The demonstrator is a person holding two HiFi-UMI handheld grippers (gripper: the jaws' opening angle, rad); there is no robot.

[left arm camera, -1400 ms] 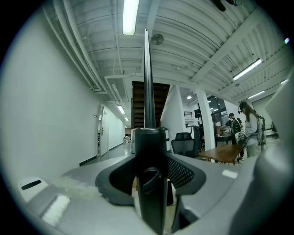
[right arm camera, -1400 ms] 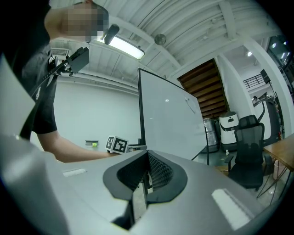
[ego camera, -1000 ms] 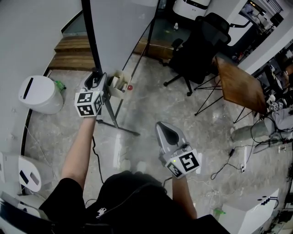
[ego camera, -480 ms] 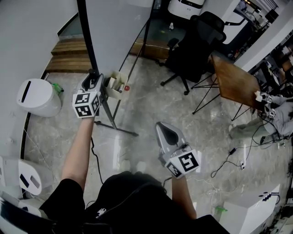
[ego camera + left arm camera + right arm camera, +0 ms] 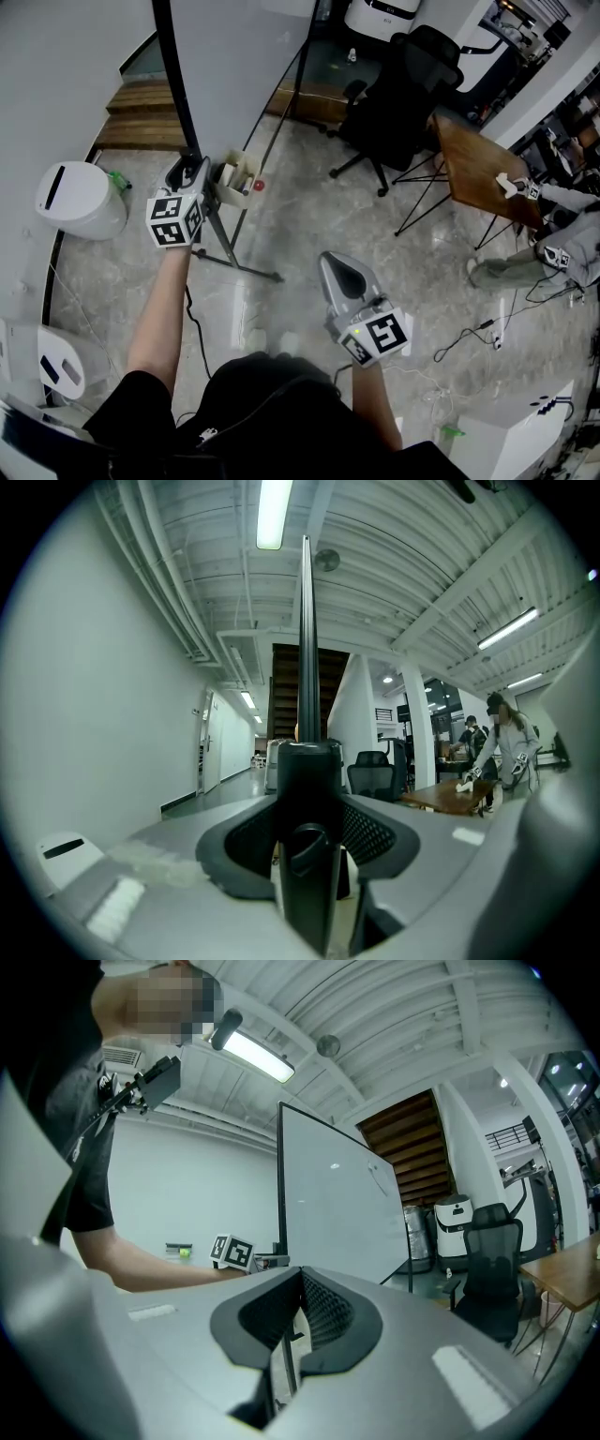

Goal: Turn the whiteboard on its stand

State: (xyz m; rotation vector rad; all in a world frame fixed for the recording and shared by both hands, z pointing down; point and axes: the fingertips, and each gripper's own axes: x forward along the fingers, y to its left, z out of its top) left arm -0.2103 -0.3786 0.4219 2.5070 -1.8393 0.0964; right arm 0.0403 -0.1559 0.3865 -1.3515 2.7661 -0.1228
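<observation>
The whiteboard (image 5: 234,56) stands on its black stand (image 5: 246,269), its black side frame (image 5: 174,89) running up the head view's left. My left gripper (image 5: 189,171) is shut on that frame just above the marker tray (image 5: 236,176). In the left gripper view the frame (image 5: 307,658) rises straight between the jaws of the left gripper (image 5: 309,855). My right gripper (image 5: 339,270) hangs apart over the floor, shut and holding nothing. The right gripper view shows the right gripper (image 5: 286,1354), the board (image 5: 337,1213) and the left gripper's cube (image 5: 232,1252) beyond it.
A white bin (image 5: 80,199) stands left of the stand. A black office chair (image 5: 403,84) and a wooden table (image 5: 483,169) are at the right, with a person (image 5: 553,239) beside them. Cables (image 5: 469,337) trail across the floor near a white box (image 5: 525,431).
My left gripper and the board's black frame have shifted a little to the left. The right gripper has stayed where it was. The person at the right has reached onto the table.
</observation>
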